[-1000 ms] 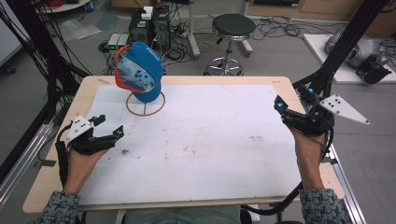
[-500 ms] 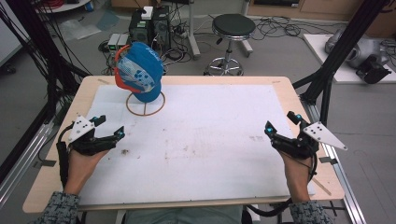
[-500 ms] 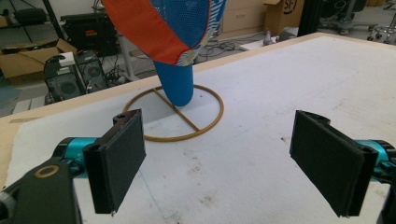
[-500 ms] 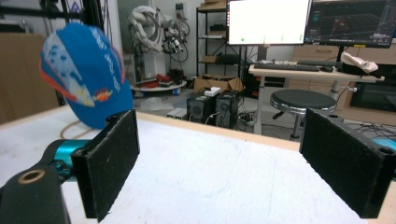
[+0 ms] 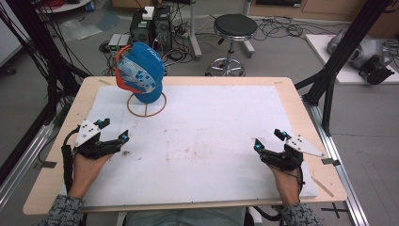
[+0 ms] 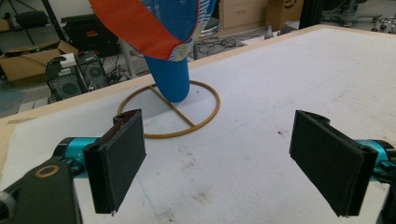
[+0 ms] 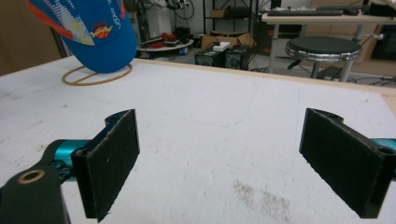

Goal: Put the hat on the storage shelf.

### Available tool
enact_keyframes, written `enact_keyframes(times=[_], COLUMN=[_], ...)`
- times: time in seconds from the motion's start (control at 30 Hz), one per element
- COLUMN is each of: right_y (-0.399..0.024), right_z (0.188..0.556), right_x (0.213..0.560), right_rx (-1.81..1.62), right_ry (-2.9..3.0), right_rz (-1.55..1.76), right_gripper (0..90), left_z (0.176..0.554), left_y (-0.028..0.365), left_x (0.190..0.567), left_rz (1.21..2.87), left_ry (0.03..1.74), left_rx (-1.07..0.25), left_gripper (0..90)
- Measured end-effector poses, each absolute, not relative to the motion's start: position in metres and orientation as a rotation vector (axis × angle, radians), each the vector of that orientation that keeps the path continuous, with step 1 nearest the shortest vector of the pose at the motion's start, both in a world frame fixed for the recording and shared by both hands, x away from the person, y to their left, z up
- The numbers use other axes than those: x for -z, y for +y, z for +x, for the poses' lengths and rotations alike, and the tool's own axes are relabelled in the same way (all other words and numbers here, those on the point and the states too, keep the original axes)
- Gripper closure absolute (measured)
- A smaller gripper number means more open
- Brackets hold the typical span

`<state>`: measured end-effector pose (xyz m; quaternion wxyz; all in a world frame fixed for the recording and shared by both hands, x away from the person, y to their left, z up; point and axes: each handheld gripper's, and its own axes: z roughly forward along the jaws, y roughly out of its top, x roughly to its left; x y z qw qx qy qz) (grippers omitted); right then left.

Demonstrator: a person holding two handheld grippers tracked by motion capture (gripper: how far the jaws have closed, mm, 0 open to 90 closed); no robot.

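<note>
A cluttered workshop of cables, computer boxes and a round stool (image 5: pixel 235 26) lies behind a wooden table (image 5: pixel 291 94) covered with a scuffed white sheet (image 5: pixel 211 132). At its far left corner a blue and orange cap (image 5: pixel 139 73) sits raised on a blue post above a wire ring base (image 5: pixel 146 104), apparently perched there so its brim and crown stand clear of the sheet and can be reached from below or from the side. The cap lies well ahead of the left gripper (image 5: pixel 112 130), slightly to the left of its spread fingers (image 6: pixel 116 163), and far ahead and to the left of the right gripper (image 5: pixel 269 140). Both hands rest low near the table's near edge, forearms coming straight in, each tool pointing forward with its fingers (image 7: pixel 109 158) released wide and empty.
</note>
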<state>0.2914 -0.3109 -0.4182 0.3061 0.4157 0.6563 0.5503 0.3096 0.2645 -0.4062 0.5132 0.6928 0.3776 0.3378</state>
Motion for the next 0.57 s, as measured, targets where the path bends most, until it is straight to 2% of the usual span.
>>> enact_keyframes(times=[0.57], right_y=[-0.313], right_z=[0.298], right_x=[0.431], right_rx=[-1.427], right_ry=[1.769], right_rz=[1.162], right_gripper=[11.2], left_z=[0.310], left_y=[0.259], left_x=[0.413], left_rz=[1.697], left_ry=[0.910], left_rx=[-0.792], left_gripper=[18.5])
